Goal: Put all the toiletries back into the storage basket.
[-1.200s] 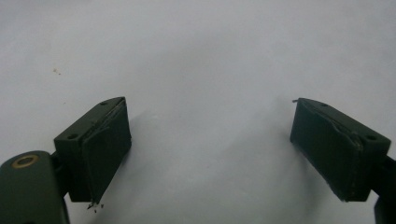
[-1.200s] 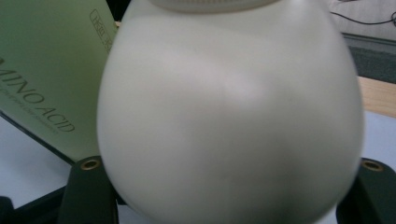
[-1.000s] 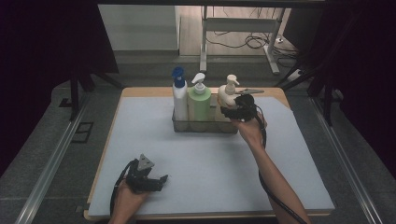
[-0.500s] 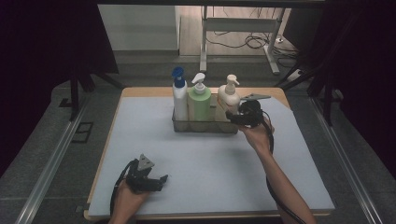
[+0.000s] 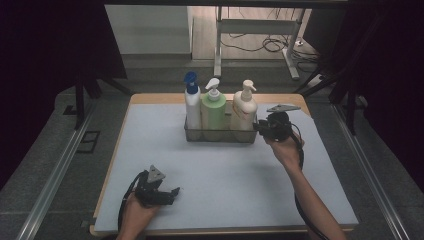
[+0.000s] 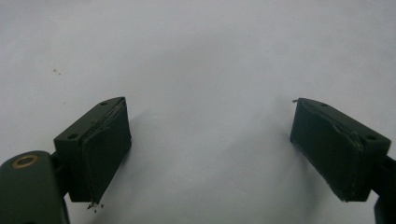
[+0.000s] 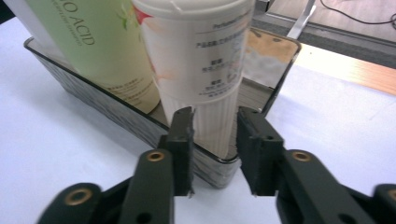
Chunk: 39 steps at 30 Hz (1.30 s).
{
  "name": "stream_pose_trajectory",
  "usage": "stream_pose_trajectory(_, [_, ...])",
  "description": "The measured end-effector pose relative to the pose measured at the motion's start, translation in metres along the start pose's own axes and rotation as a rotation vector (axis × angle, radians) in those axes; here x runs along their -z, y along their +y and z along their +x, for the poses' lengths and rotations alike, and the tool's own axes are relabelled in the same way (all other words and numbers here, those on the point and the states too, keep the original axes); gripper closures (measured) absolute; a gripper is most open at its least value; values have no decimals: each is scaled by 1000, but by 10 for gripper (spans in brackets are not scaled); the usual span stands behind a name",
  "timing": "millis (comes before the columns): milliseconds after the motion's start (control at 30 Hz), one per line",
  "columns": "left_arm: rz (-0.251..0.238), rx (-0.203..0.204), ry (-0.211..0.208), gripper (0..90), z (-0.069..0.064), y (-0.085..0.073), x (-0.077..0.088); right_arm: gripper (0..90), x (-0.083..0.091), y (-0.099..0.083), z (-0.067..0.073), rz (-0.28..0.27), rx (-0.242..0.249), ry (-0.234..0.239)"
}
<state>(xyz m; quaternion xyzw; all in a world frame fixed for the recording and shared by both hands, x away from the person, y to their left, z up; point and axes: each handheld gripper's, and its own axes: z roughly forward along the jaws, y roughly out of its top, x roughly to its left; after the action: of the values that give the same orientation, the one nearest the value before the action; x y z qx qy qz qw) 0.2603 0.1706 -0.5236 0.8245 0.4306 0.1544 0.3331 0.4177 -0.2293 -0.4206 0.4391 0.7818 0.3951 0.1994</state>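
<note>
A dark clear-walled tray (image 5: 220,136) at the far middle of the mat holds three upright pump bottles: a blue-capped white bottle (image 5: 192,107), a green bottle (image 5: 213,112) and a cream bottle (image 5: 245,112). My right gripper (image 5: 260,127) hovers at the tray's right end, pointing left at it. Its jaws have just been closing and stand narrow. In the right gripper view the right gripper (image 7: 215,116) frames the cream bottle (image 7: 201,56) and the tray wall (image 7: 93,100) beyond its tips, pinching nothing. My left gripper (image 5: 172,192) rests open near the front edge, and the left gripper (image 6: 210,144) has bare mat between its pads.
A pale grey mat (image 5: 225,175) covers the wooden table (image 5: 150,99). Metal rails (image 5: 60,165) run along both sides. Beyond the far edge stand a white table frame (image 5: 250,30) and floor cables (image 5: 260,45).
My right gripper has drawn back to the right, from beside the cream bottle to the tray's right end, and its jaws are narrower. The left gripper has stayed put.
</note>
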Motion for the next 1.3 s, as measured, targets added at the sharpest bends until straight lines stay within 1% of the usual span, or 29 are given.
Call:
stream_pose_trajectory(33, [0,0,0,121,0,0,0,702,0,0,0,0,0,0])
stream_pose_trajectory(67, [-2,2,0,121,0,0,0,749,2,0,-1,-6,-3,-6])
stream_pose_trajectory(100, [-2,2,0,121,0,0,0,749,2,0,-1,-6,-3,-6])
stream_pose_trajectory(167, [0,-1,0,121,0,0,0,804,2,1,-4,3,-4,-2])
stream_pose_trajectory(200, [0,0,0,121,0,0,0,804,2,1,-4,3,-4,-2])
stream_pose_trajectory(267, [-1,1,0,121,0,0,0,834,2,2,-7,8,-7,-10])
stream_pose_trajectory(333, [-4,4,0,121,0,0,0,863,0,2,-10,8,-23,-11])
stream_pose_trajectory(367, [-3,4,-1,121,0,0,0,882,-1,3,-12,13,-29,-14])
stream_pose_trajectory(400, [-1,1,0,121,0,0,0,892,-4,4,-14,19,-27,-30])
stream_pose_trajectory(533, [-3,4,-1,121,0,0,0,893,-7,5,-19,8,-39,-32])
stream_pose_trajectory(600, [-4,4,0,121,0,0,0,893,-10,4,-23,-5,-32,-37])
stream_pose_trajectory(667, [-3,4,-1,121,0,0,0,893,-14,4,-28,-1,-23,-29])
stream_pose_trajectory(700, [-3,4,-1,121,0,0,0,893,-14,4,-28,-1,-23,-29])
stream_pose_trajectory(733, [-3,4,0,121,0,0,0,893,-17,4,-29,6,-41,-34])
stream_pose_trajectory(767, [-4,4,-1,121,0,0,0,893,-17,4,-29,6,-41,-34])
stream_pose_trajectory(833, [-3,5,-1,121,0,0,0,893,-20,6,-30,-1,-63,-30])
stream_pose_trajectory(867, [-3,5,-1,121,0,0,0,893,-20,6,-30,-1,-63,-30])
stream_pose_trajectory(900, [-4,4,-1,121,0,0,0,894,-24,7,-28,7,-67,-30])
stream_pose_trajectory(1100, [-4,4,-1,121,0,0,0,894,-34,8,-26,28,-69,-32])
stream_pose_trajectory(1200, [-3,4,-1,121,0,0,0,894,-42,7,-25,40,-65,-33])
stream_pose_trajectory(1300, [-4,5,0,121,0,0,0,894,-45,7,-25,42,-65,-28])
